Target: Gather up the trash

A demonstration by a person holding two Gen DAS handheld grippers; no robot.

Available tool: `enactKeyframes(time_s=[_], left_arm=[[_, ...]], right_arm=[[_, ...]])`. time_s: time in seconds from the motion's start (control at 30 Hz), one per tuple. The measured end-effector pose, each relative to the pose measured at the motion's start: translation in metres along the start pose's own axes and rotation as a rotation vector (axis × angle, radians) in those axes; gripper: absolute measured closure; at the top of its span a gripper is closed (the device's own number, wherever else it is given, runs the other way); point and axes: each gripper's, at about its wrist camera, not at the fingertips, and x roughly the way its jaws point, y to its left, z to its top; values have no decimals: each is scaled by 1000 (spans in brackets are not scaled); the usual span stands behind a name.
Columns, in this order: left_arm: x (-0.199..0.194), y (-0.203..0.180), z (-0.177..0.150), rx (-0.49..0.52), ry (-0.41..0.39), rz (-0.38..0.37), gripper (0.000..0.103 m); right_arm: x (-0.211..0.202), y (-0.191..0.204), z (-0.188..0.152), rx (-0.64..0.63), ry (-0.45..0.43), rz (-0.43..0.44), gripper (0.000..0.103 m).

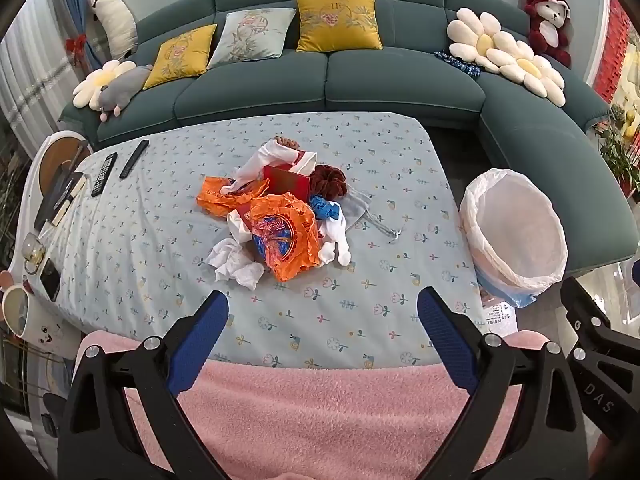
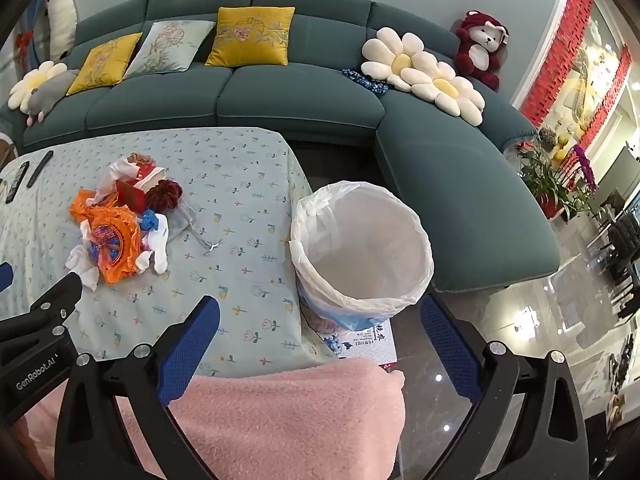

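Observation:
A heap of trash lies in the middle of the flower-print tablecloth [image 1: 160, 248]: orange plastic bags [image 1: 286, 236], crumpled white tissue [image 1: 234, 262], a red box [image 1: 286, 184], a dark red scrunchie [image 1: 328, 178] and a grey drawstring pouch [image 1: 358, 206]. The same orange plastic bags [image 2: 114, 236] show at left in the right wrist view. A bin with a white liner [image 1: 516, 236] stands right of the table. My left gripper [image 1: 323, 304] hangs open above the table's near edge, short of the heap. My right gripper [image 2: 320, 312] is open just before the bin [image 2: 360, 248], holding nothing.
Two remote controls [image 1: 120, 164] lie at the table's far left, with a mug [image 1: 18, 312], a phone [image 1: 50, 284] and a glass [image 1: 34, 250] on the left side. A teal sofa [image 1: 328, 80] with cushions wraps behind. A pink fleecy cloth [image 1: 320, 412] covers the near edge.

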Motion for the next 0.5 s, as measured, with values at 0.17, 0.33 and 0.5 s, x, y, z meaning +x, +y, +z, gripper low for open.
enactKeyframes(time_s=[0.17,0.33,0.5], left_arm=[[0,0,0,-1,-2,0,12],[-6,2,0,-6,-4,-2,12],[-5,6,0,-9,-7,-3,12]], right_arm=[[-2,16,10,-25,2,-10,7],[-3,17,11,-27,-1,-13,7],[-4,18,11,-29,-4,-15,7]])
